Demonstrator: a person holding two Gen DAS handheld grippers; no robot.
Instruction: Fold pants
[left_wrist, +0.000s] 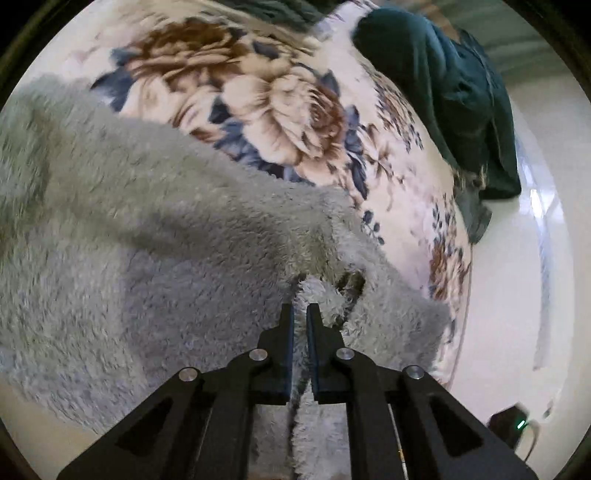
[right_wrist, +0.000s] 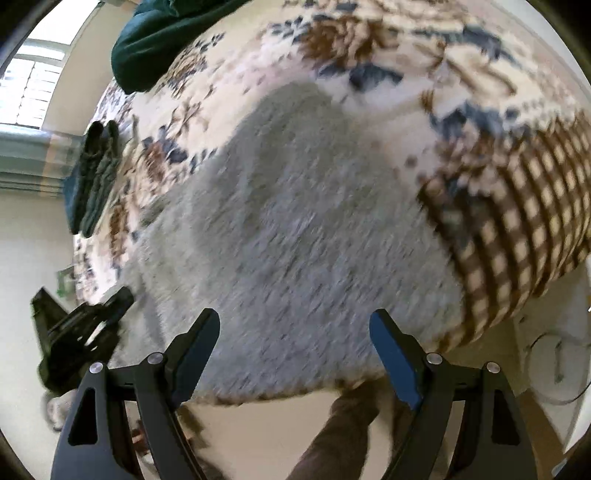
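The pants (left_wrist: 147, 240) are a pale grey fleece, plain and unpatterned, filling the left wrist view from 9 to 6 o'clock. Under them the bedspread (left_wrist: 258, 99) is cream with big tan-brown roses and slate-blue leaves; at 3 o'clock in the right wrist view it carries a brown-and-cream checked band (right_wrist: 524, 221). A dark teal garment (left_wrist: 454, 96) lies at 1 o'clock. Both grippers are black, the right gripper (right_wrist: 295, 332) with blue inner pads (right_wrist: 391, 354).
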